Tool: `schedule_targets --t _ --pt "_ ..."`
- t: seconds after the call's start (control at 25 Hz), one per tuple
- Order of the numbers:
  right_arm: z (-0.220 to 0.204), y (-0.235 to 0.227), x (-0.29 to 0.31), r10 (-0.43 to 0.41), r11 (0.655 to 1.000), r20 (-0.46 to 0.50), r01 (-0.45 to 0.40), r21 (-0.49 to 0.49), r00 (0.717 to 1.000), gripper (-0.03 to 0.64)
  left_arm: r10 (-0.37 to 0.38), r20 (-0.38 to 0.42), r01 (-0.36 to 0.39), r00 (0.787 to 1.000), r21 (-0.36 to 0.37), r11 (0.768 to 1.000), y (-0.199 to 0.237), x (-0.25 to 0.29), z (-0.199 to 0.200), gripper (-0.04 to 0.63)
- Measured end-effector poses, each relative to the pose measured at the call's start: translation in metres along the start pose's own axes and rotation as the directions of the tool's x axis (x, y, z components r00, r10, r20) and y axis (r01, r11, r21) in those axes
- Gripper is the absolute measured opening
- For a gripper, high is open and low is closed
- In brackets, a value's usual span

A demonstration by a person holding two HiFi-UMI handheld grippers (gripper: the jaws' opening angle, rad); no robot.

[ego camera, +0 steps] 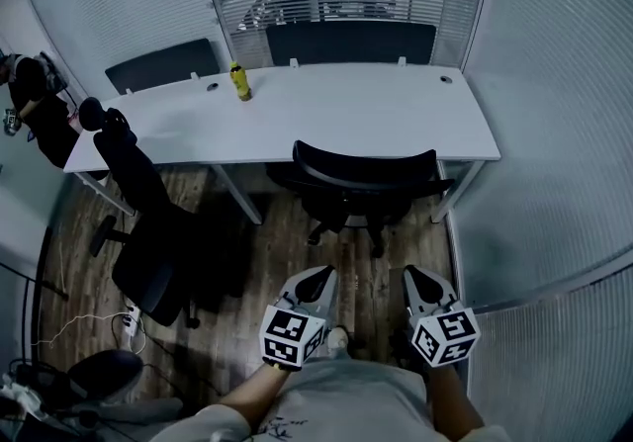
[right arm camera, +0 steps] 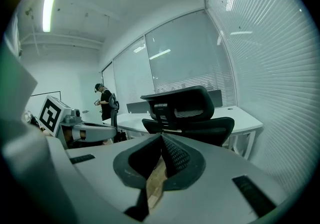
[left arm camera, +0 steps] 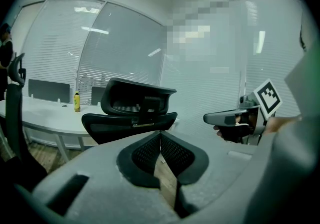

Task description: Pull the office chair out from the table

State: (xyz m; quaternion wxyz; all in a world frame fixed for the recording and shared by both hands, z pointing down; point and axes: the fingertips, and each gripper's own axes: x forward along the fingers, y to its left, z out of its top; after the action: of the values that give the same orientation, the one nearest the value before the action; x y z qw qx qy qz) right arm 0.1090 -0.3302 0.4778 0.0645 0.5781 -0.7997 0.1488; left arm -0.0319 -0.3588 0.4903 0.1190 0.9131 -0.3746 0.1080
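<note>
We see the table (ego camera: 396, 119) at the far side, with the chair (ego camera: 361, 178) drawn up to its near edge. Nearer us, apart from the chair, the left gripper (ego camera: 320, 277) and right gripper (ego camera: 416, 278) both have jaws closed together, holding nothing.

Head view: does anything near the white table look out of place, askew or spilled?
Only one thing: the black chair at the left stands away from the table, turned sideways, while the office chair in front is tucked in. The yellow bottle stands upright; nothing is spilled.
</note>
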Motion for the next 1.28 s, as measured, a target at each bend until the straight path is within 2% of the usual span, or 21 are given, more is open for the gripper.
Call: schedule_targets --t 0.2,0.52,0.76,1.08,1.28 --pt "-0.004 -0.003 0.001 -0.02 1.0 0.008 0.02 0.003 1.0 0.006 -0.006 -0.007 0.006 1.0 0.002 1.0 0.006 0.008 -0.005 0.012" --pt "0.01 -0.023 0.015 -0.067 0.997 -0.018 0.067 0.024 0.998 0.006 -0.038 -0.029 0.037 0.999 -0.013 0.999 0.016 0.031 0.008 0.012" --pt "0.02 -0.039 0.03 -0.053 0.998 -0.006 0.054 0.022 0.999 0.006 -0.006 -0.015 0.006 1.0 -0.026 1.0 0.023 0.043 0.016 0.012" --pt "0.047 -0.066 0.056 -0.034 0.999 -0.005 0.034 -0.028 0.999 0.006 0.051 0.01 -0.051 0.999 -0.026 0.998 0.038 0.069 0.041 0.014" --pt "0.065 -0.086 0.074 -0.013 0.999 0.005 0.013 -0.03 1.0 0.006 0.071 -0.005 -0.071 0.997 -0.026 0.997 0.044 0.09 0.049 0.019"
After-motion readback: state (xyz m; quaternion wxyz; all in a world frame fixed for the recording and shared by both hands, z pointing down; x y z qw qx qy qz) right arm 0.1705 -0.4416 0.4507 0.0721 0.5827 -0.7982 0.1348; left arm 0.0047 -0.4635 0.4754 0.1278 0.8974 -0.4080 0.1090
